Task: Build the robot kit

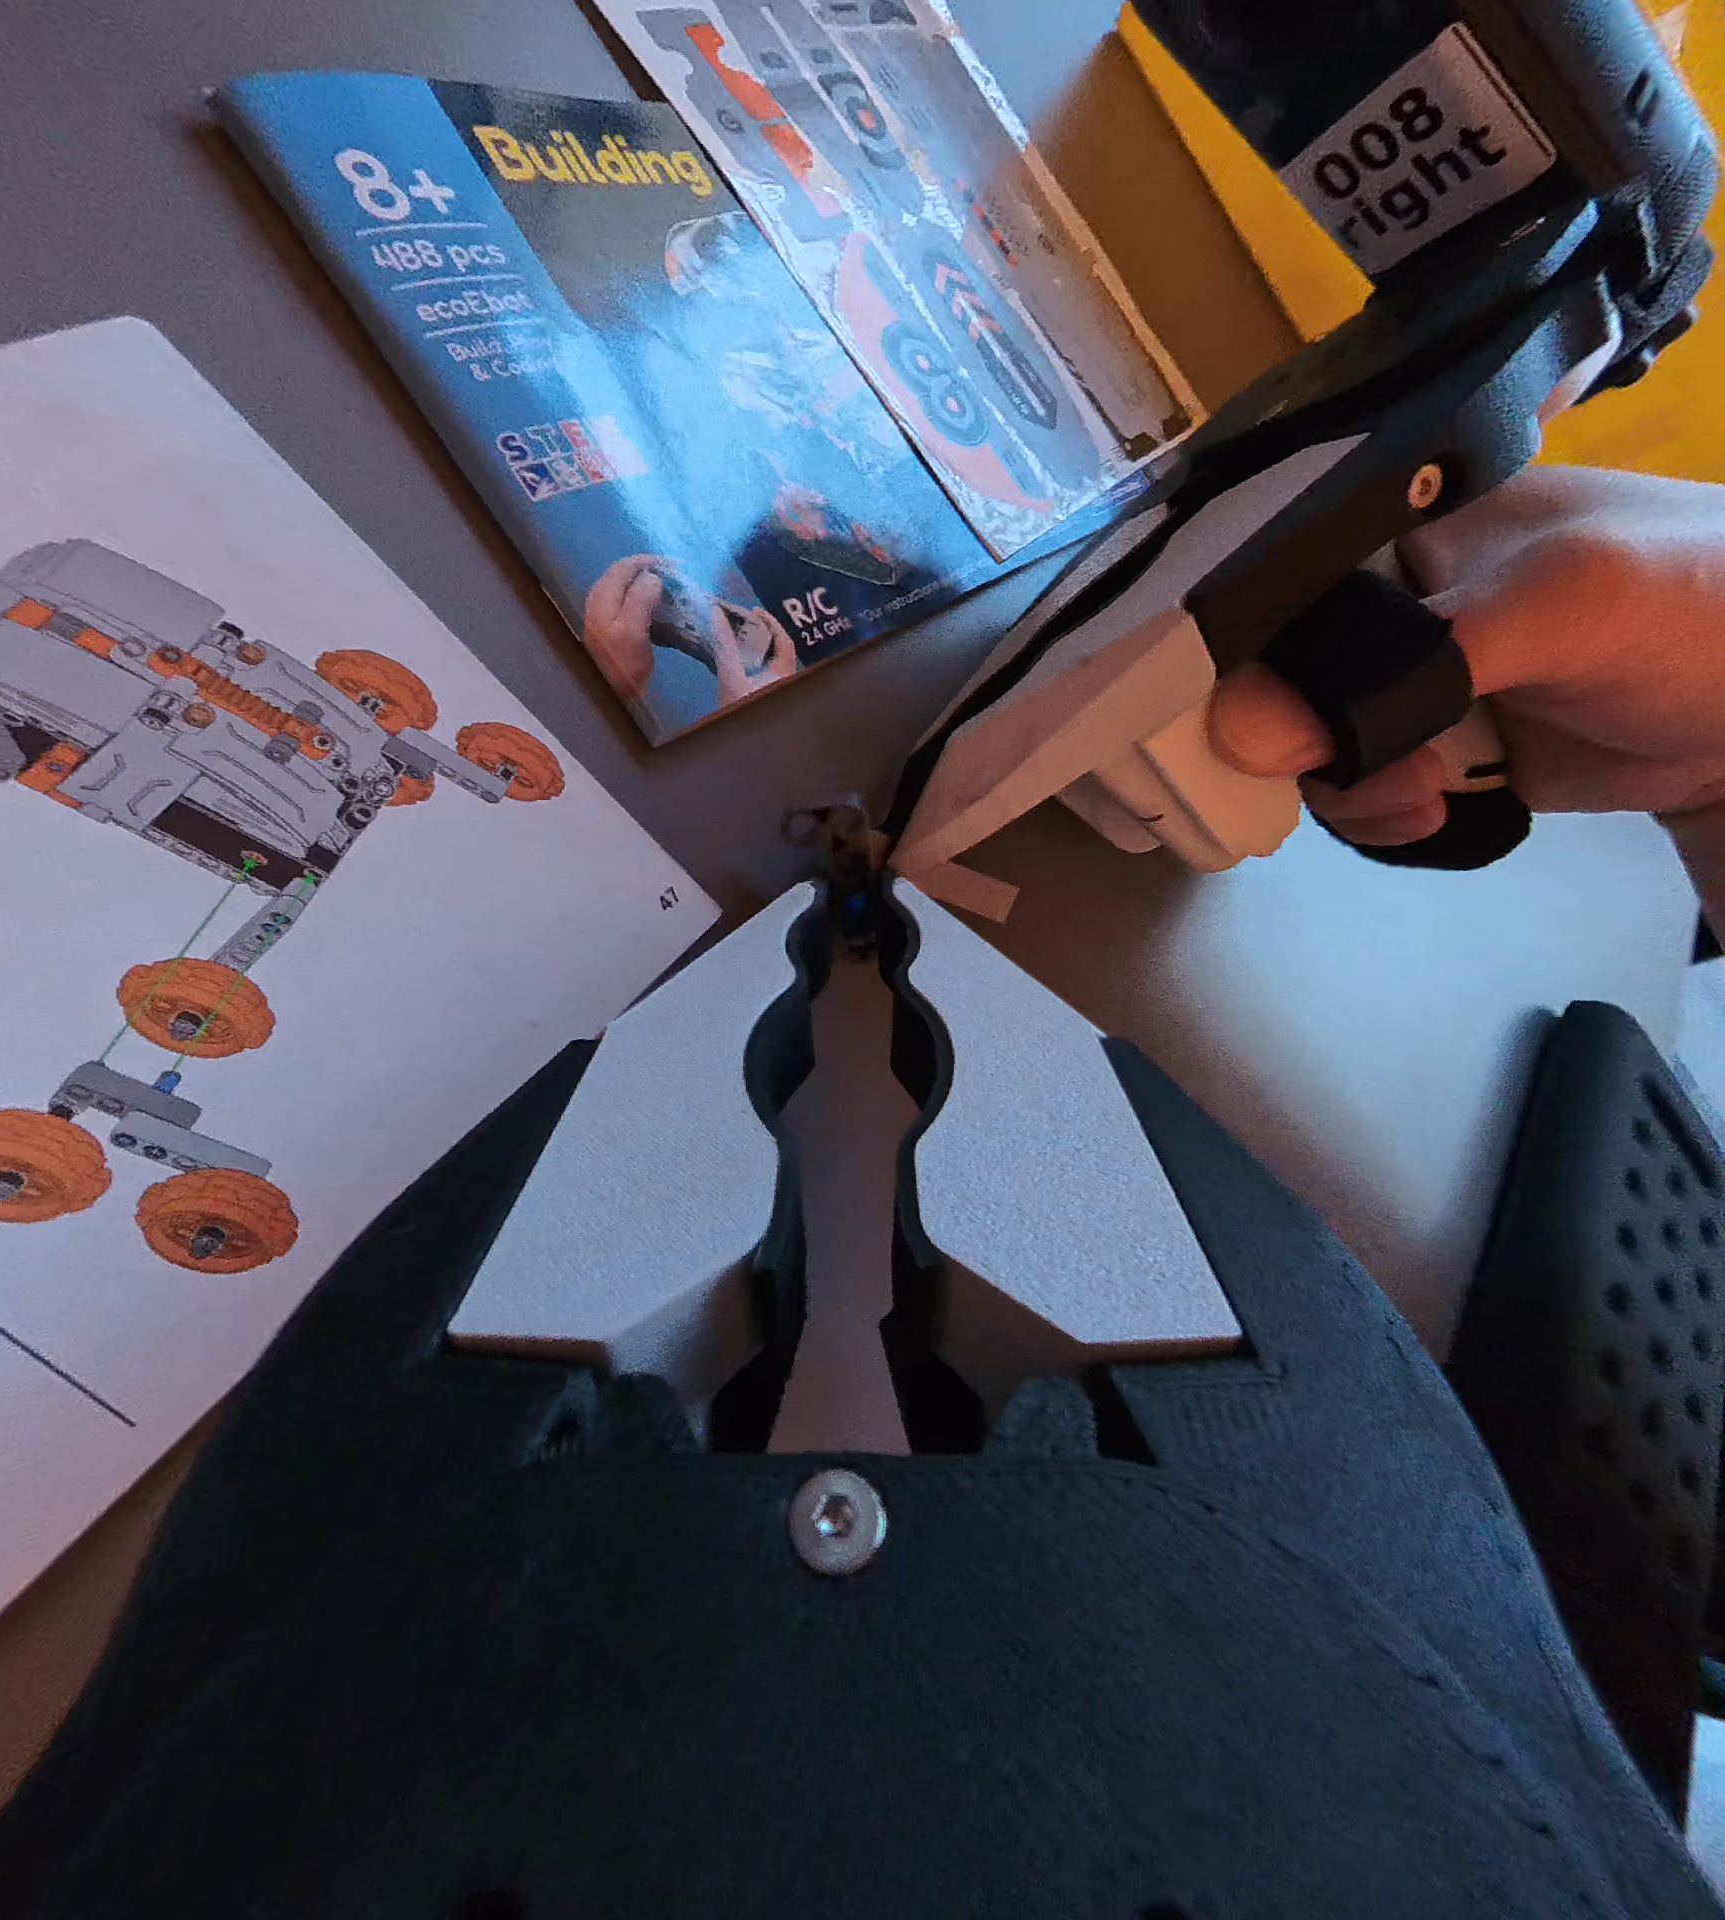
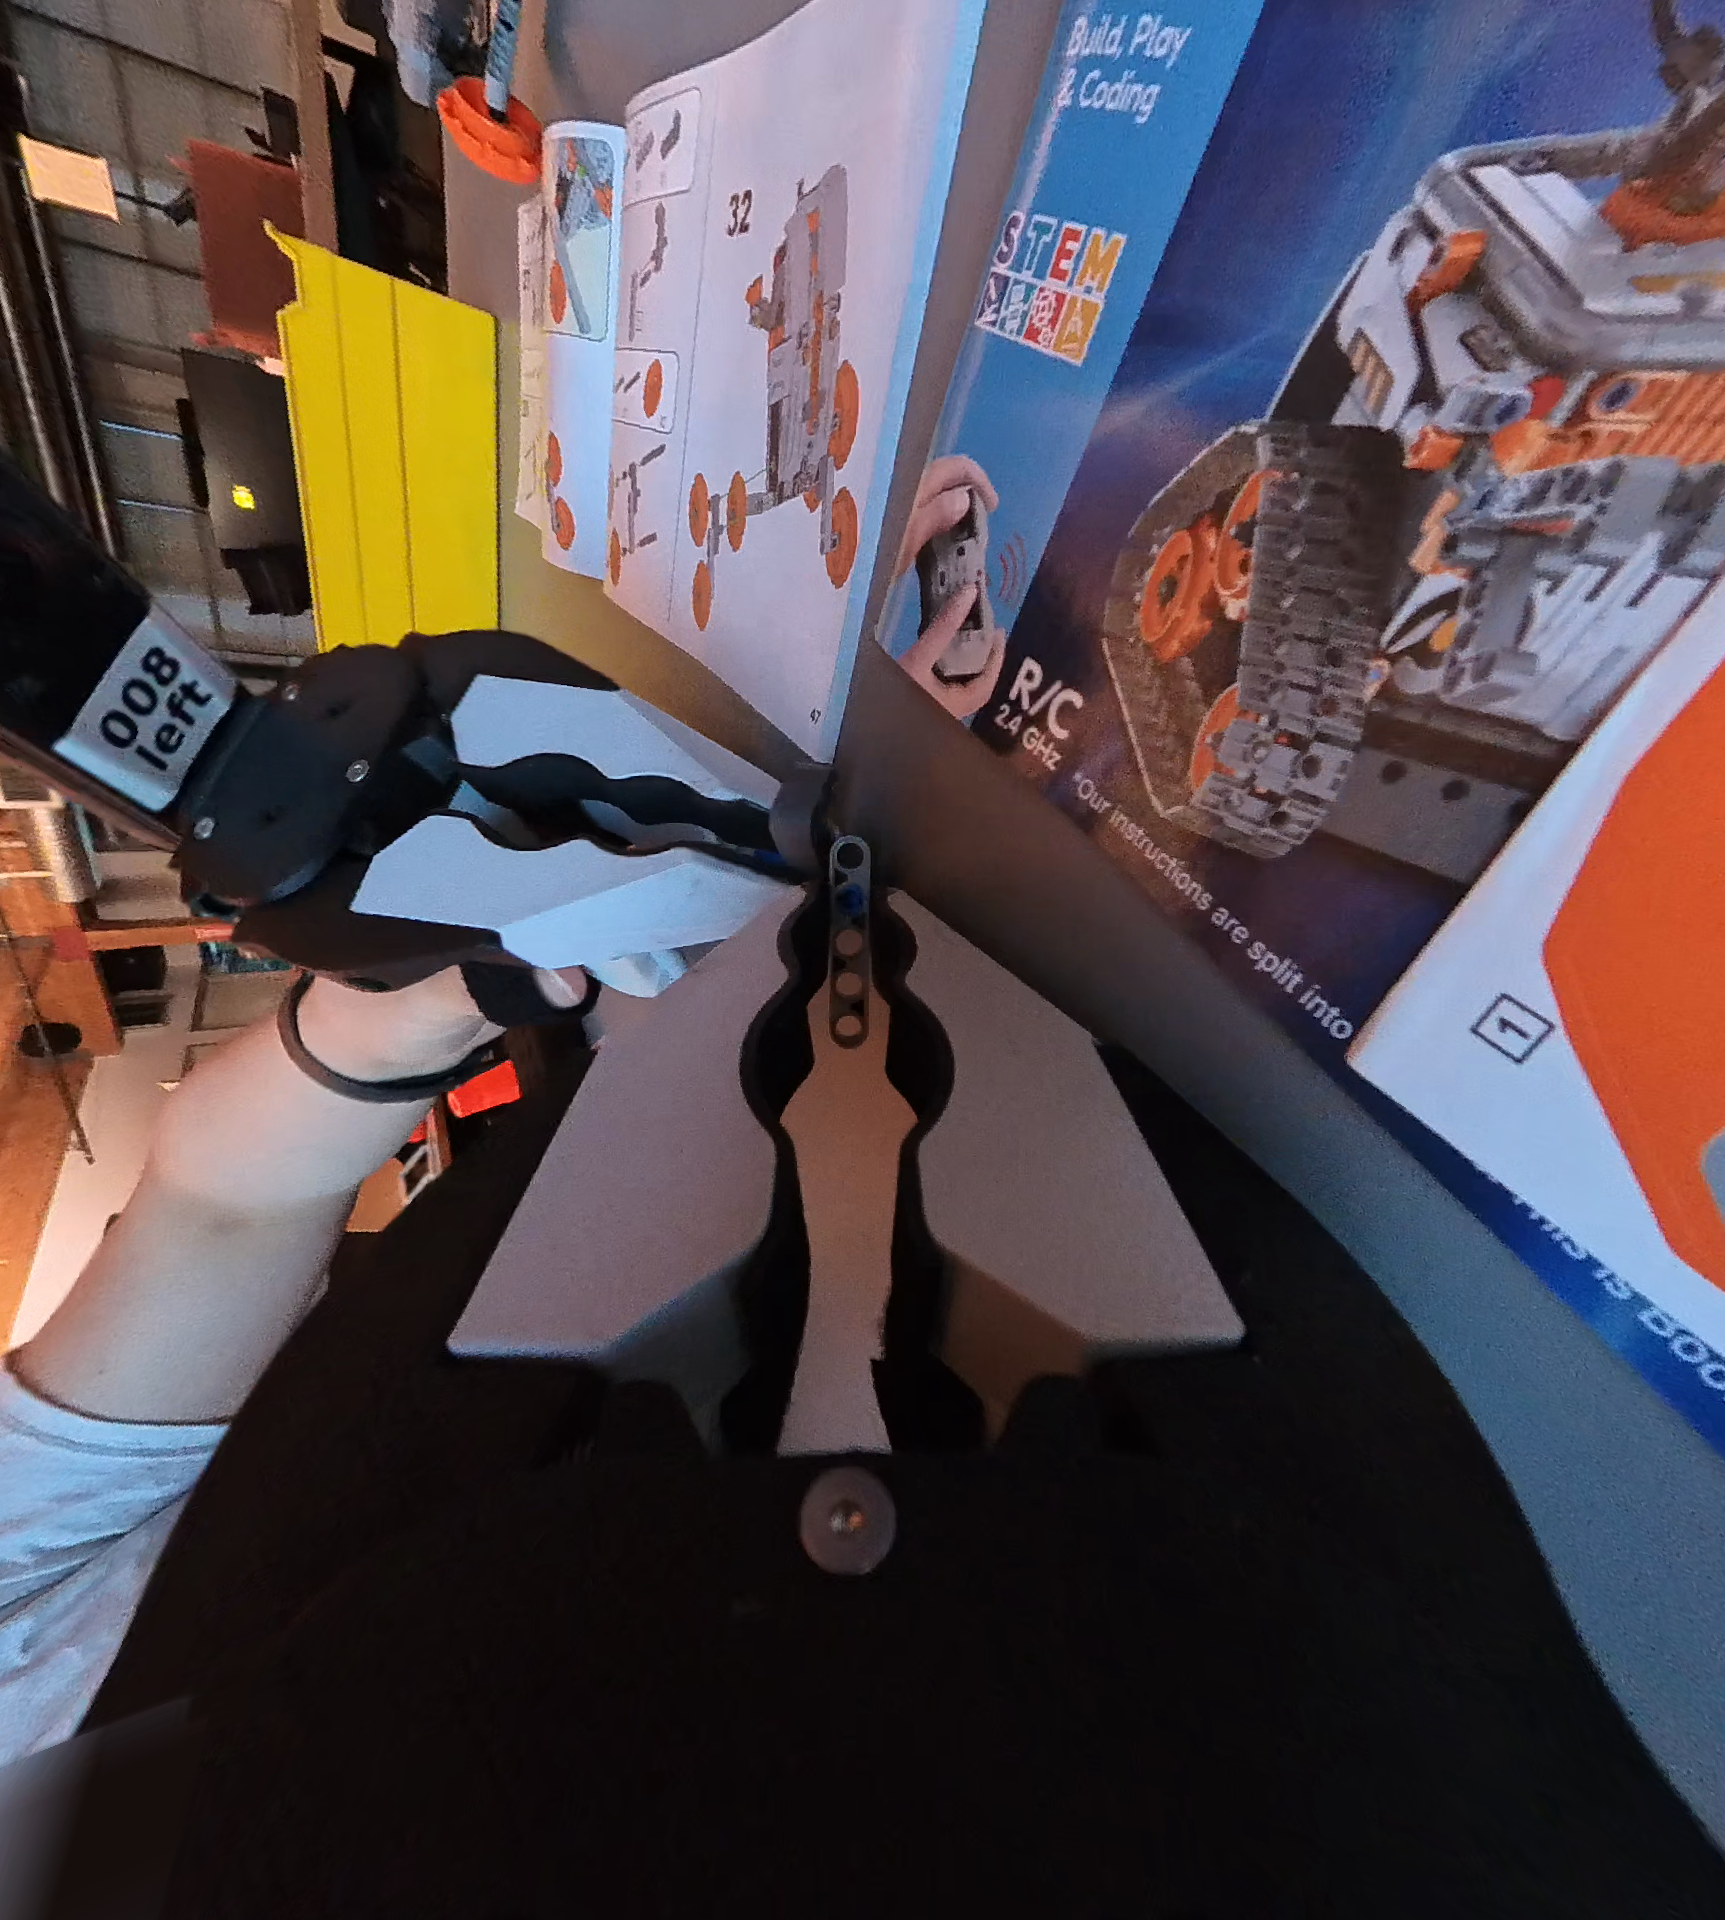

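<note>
My right gripper [image 2: 847, 896] is shut on a thin grey beam with holes [image 2: 847, 982], which stands up between its fingers. A small blue pin [image 2: 843, 900] sits in one of the beam's upper holes. My left gripper [image 2: 783, 858] comes in from the left and is shut on that blue pin. In the left wrist view, my left gripper [image 1: 850, 902] pinches the blue pin [image 1: 854, 918] at its tips. The right gripper [image 1: 889, 847] reaches in from the right, tip to tip with it, with the beam [image 1: 845, 831] seen edge-on. Both are held just above the grey table [image 1: 110, 208].
An open instruction booklet [image 1: 318, 987] lies left, showing a wheeled vehicle. A blue booklet [image 1: 629, 416] lies behind the grippers with a sticker sheet [image 1: 941, 260] over it. A yellow box [image 1: 1201, 229] stands behind. A black chair [image 1: 1616, 1299] is at right. An orange wheel [image 2: 489, 120] lies far off.
</note>
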Demonstrator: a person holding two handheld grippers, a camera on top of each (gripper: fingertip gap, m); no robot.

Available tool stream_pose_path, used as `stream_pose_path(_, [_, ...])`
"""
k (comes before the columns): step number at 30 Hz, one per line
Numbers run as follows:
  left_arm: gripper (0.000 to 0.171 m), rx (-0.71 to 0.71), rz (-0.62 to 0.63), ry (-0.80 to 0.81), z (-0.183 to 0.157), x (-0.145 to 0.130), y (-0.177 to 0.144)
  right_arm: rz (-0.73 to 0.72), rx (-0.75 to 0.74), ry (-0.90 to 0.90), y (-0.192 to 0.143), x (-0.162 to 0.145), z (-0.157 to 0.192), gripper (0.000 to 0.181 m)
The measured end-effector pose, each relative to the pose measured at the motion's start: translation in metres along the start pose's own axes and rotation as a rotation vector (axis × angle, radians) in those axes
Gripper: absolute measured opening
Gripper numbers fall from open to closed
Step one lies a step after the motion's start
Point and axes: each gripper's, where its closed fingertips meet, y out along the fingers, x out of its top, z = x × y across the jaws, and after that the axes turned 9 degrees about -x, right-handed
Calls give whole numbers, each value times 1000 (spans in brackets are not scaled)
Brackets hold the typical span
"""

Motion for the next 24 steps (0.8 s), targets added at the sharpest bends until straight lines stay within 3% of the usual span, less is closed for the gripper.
stream_pose_path(6, [4, 7, 17, 31, -1, 0, -4, -57, -20, -85, 0, 0, 0, 6])
stream_pose_path(10, [5, -29, -27, 133, -18, 15, -19, -199, -33, -197, -13, 2, 1, 6])
stream_pose_path(12, [5, -59, -66, 213, -33, 31, -31, -309, 71, -218, -27, 5, 13, 6])
stream_pose_path(14, [5, -88, -120, 290, -50, 53, -46, -443, 202, -213, -51, 13, 28, 5])
stream_pose_path(17, [5, -207, -247, 361, -92, 99, -74, -695, 323, -281, -115, 42, 63, 5])
stream_pose_path(19, [4, -336, -348, 384, -127, 132, -98, -794, 317, -379, -150, 54, 91, 5])
stream_pose_path(24, [3, -572, -563, 422, -184, 188, -164, -964, 447, -633, -224, 65, 197, 4])
